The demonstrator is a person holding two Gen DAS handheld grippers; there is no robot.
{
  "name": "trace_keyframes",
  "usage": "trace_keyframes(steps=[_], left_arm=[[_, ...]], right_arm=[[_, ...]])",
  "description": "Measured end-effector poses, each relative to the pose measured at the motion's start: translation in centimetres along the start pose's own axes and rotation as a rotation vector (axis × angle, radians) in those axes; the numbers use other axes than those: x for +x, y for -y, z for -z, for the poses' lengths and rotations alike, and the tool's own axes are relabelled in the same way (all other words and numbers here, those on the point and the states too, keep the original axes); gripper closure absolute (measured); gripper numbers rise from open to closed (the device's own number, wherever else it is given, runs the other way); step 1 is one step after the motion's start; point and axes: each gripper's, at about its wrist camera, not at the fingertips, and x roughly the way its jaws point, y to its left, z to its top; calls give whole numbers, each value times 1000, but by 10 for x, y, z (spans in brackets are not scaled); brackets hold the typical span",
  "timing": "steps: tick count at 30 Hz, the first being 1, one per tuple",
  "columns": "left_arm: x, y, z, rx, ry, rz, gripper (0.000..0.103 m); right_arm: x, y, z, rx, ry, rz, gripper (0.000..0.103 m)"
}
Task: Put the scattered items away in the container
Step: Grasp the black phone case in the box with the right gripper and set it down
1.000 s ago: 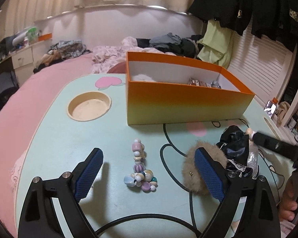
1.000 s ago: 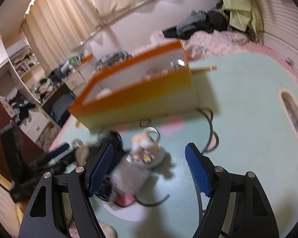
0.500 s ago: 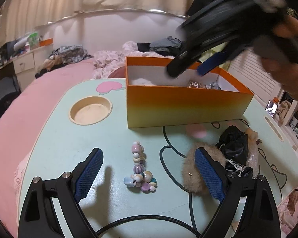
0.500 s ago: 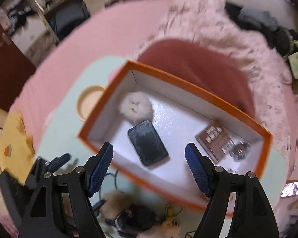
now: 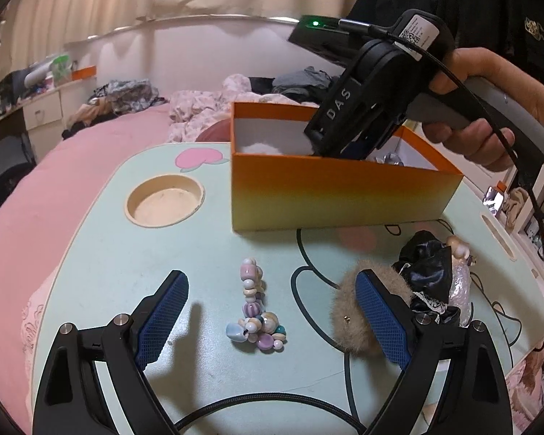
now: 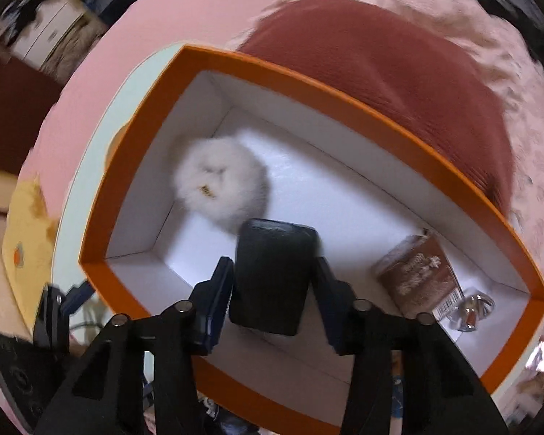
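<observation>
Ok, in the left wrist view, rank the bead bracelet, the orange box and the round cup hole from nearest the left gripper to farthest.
From the left gripper:
1. Bead bracelet, on the table between the open fingers.
2. Round cup hole, set in the table, ahead and left.
3. Orange box, ahead and right; the two are nearly level, so the box comes last only narrowly.

The left wrist view sits low over the pale green table [image 5: 101, 253], looking forward and slightly down across it toward the orange box [image 5: 337, 195] and the bed behind. The right wrist view hangs close above that same box [image 6: 134, 166], facing straight down into its white inside. Both views share the box, and the left view also catches the right gripper [image 5: 348, 145] dipping into it.
</observation>
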Motion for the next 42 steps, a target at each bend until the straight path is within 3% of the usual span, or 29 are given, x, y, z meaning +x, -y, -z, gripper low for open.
trace_keyframes(steps=[5,8,11,16,19,23,27,32,38,41,42], left_arm=[[2,0,0,2,0,0,10],[2,0,0,-5,1,3,10],[2,0,1,-10,2,6,10],[2,-1,1,-9,6,6,10],[2,-2,1,-13,14,10,10],[2,-2,1,-15,11,9,10],[2,-2,1,-17,9,11,10],[3,-2,2,-15,4,7,10],[4,-3,3,-29,-1,10,10],[2,-4,2,-39,11,16,10],[1,-4,1,-43,17,17,10]], right_arm=[[-3,-4,9,-28,66,136,62],[-13,3,15,14,100,124,62],[-52,12,30,54,224,93,62],[-112,0,83,80,424,32,62],[-112,-4,118,100,486,31,62],[-88,19,161,226,505,-17,62],[-53,37,195,359,447,83,62],[-25,32,190,372,392,53,62],[-28,26,191,412,430,56,61],[-48,25,211,441,616,16,61],[-59,23,228,457,752,-28,61]])
